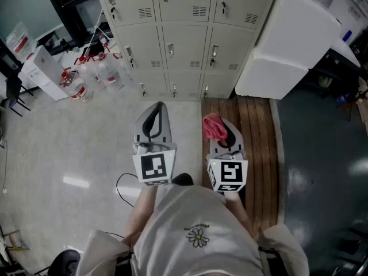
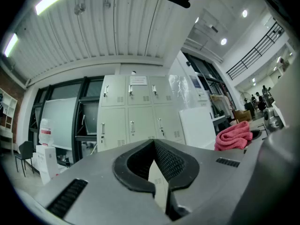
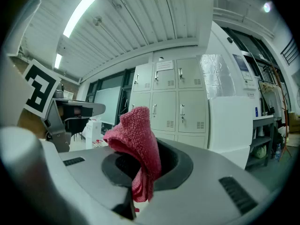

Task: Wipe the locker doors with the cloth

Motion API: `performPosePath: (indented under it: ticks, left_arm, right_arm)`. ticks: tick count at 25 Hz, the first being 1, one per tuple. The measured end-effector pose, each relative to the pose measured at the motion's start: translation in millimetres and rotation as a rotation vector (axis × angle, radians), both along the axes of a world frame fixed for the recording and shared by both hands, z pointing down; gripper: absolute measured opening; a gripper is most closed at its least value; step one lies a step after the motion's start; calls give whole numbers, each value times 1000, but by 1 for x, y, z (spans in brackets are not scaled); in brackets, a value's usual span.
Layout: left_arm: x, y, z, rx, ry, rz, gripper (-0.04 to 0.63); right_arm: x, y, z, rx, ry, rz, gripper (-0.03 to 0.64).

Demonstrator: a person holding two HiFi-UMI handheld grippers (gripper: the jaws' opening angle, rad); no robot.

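A bank of beige locker doors (image 1: 183,36) stands ahead, three columns wide, also seen in the left gripper view as locker doors (image 2: 131,114) and in the right gripper view as locker doors (image 3: 178,102). A red cloth (image 1: 214,126) is pinched in my right gripper (image 1: 221,132); the cloth (image 3: 136,149) bunches up above its jaws. My left gripper (image 1: 154,118) is shut with nothing in it, jaws meeting at the tip (image 2: 153,144). Both grippers are held side by side, well short of the lockers.
A white fridge-like cabinet (image 1: 290,39) stands right of the lockers. Water jugs (image 1: 95,76) and a white box (image 1: 40,68) sit on the floor at the left. A strip of wooden planks (image 1: 259,148) runs under my right gripper. A black cable (image 1: 123,188) lies by my feet.
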State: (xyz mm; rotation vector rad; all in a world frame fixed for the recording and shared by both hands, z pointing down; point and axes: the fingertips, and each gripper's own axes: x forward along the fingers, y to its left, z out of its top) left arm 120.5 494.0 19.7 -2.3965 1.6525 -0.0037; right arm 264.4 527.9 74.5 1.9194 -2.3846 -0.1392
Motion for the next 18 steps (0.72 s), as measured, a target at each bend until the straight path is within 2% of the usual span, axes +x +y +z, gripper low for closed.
performPosePath:
  ticks: [11, 18]
  left_arm:
    - [1, -14, 12, -19, -19, 12, 17]
    - [-18, -27, 32, -77, 5, -38, 17]
  right_arm:
    - [2, -12, 16, -32, -25, 11, 29]
    - [-9, -27, 28, -84, -65, -24, 29]
